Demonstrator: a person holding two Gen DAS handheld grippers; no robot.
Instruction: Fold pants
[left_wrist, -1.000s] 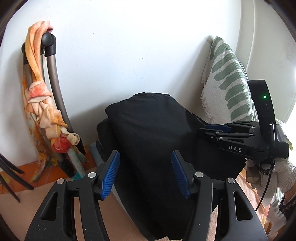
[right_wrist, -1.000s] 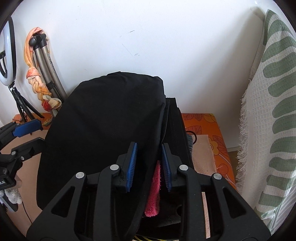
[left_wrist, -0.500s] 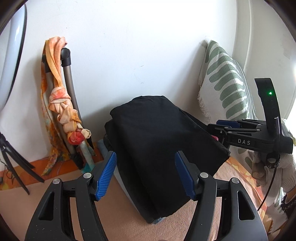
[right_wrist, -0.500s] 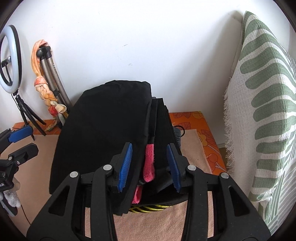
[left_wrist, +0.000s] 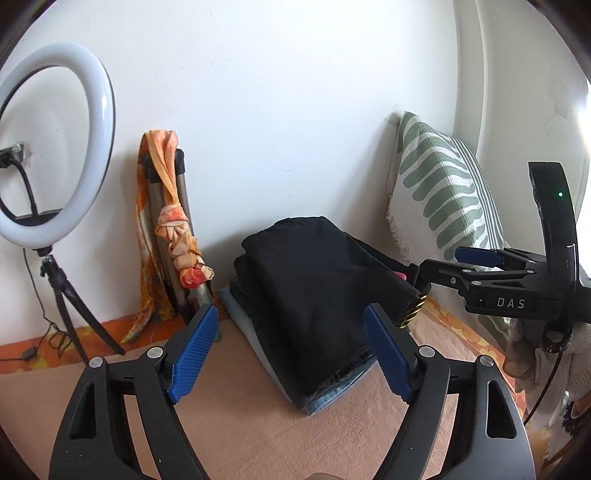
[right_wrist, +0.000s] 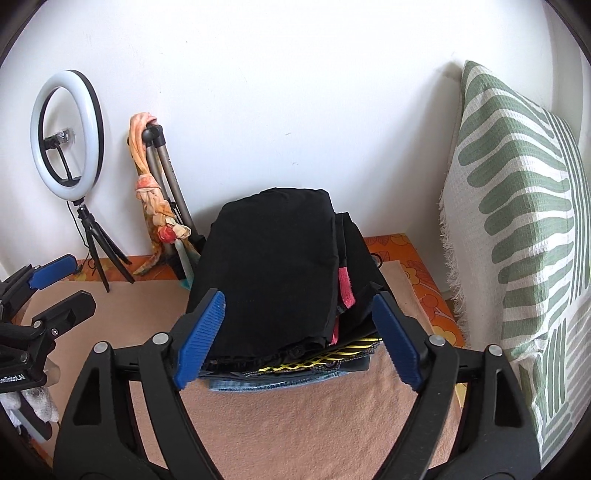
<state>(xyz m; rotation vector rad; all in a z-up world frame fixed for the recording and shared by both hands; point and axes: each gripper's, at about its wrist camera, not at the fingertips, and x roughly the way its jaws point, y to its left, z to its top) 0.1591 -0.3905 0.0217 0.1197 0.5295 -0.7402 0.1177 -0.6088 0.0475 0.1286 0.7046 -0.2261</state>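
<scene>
Your folded black pants (right_wrist: 273, 266) now lie on top of the clothes stack (right_wrist: 295, 369) against the wall, on the peach blanket (right_wrist: 314, 424). Both grippers have pulled back from it. Your right gripper (right_wrist: 297, 336), half closed a second ago, now stands wide apart and empty; your left gripper (left_wrist: 291, 350) is likewise apart. This fold looks finished.

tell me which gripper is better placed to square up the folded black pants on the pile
Right, marginally. The right gripper is open, with the black pants centred between its fingers; the left gripper views them off-centre.
</scene>
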